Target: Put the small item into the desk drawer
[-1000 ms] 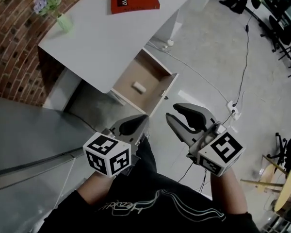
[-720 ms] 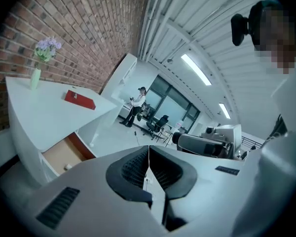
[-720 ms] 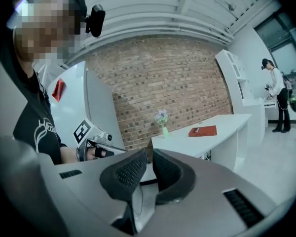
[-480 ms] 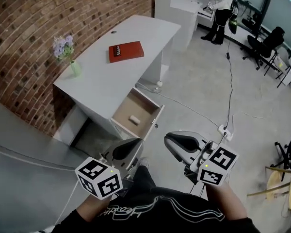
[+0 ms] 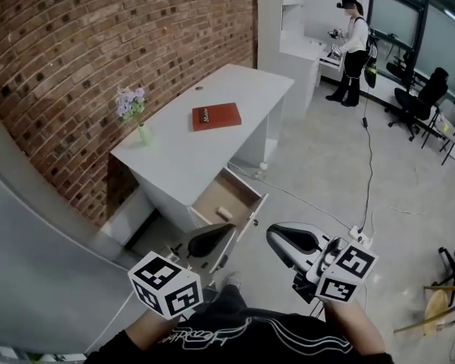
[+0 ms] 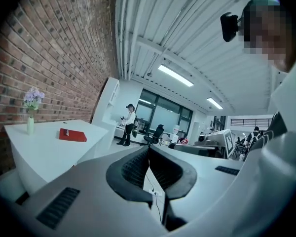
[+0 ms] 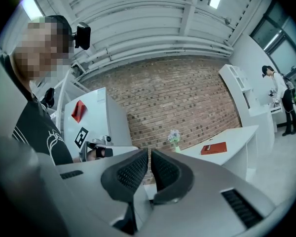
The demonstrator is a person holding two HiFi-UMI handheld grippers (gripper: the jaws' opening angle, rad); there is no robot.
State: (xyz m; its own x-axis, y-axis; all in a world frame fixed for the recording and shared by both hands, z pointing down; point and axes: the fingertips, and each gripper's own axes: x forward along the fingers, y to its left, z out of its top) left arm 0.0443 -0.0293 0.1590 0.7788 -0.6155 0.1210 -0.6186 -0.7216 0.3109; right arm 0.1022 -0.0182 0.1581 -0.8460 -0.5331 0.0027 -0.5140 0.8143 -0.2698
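**Right gripper** (image 7: pixel 149 154): the jaws have just been closing and now meet pad to pad, with nothing between them. A second ago the head view shows them apart.

**Left gripper** (image 6: pixel 148 149): jaws together and empty, the same as in the earlier views.

**Position of both:** they are held close to the person's body, well apart from the desk (image 5: pixel 205 150). They are further from the drawer (image 5: pixel 231 192) than a second ago, and the head view now takes in far more of the room.

**Small item** (image 5: pixel 224 212): a pale block lying inside the drawer, in the same spot as before. Neither gripper touches it.

**Drawer:** pulled out from under the desk top and open.

**Desk:** white, set along the brick wall (image 5: pixel 98 51). It carries a red book (image 5: pixel 216 117) and a vase of flowers (image 5: pixel 140 123).

**Task status (judgement):** the placing looks complete, since the item rests in the drawer and both grippers are empty and drawn back. Shutting the drawer may remain, though the task does not ask for it.
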